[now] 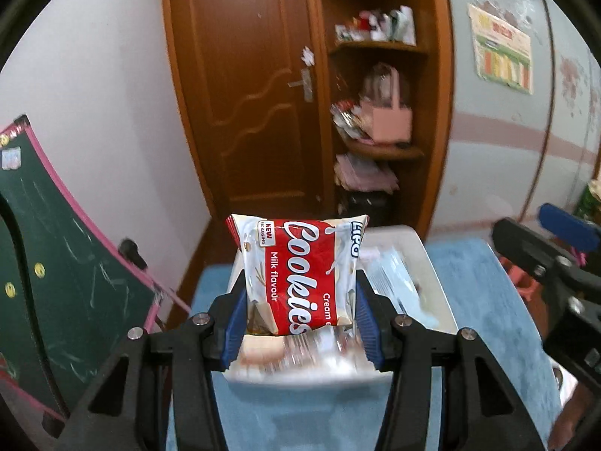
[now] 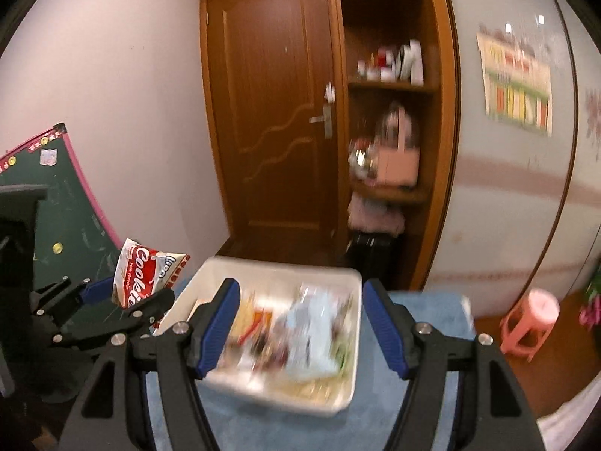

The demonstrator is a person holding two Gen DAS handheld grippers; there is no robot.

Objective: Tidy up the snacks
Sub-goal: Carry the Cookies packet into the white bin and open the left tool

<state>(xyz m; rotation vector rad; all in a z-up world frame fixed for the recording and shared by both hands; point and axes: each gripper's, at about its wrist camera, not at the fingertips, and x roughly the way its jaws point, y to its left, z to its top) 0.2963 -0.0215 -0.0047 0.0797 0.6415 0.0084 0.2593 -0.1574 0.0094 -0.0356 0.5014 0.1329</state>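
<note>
My left gripper point(image 1: 300, 323) is shut on a red and white cookies packet point(image 1: 300, 274), held upright in the air above the near edge of a white bin point(image 1: 432, 270). The right wrist view shows that packet point(image 2: 144, 274) and the left gripper point(image 2: 124, 297) to the left of the bin point(image 2: 270, 274). My right gripper point(image 2: 300, 327) is open and empty, hovering over the bin, which holds several blurred snack packets point(image 2: 311, 330). The right gripper's body shows in the left wrist view at the right edge point(image 1: 552, 274).
The bin stands on a blue cloth-covered table point(image 2: 424, 308). A green chalkboard point(image 1: 56, 263) leans at the left. A wooden door point(image 1: 255, 94) and cluttered shelves point(image 1: 379, 112) are behind. A pink stool point(image 2: 529, 319) stands at the right.
</note>
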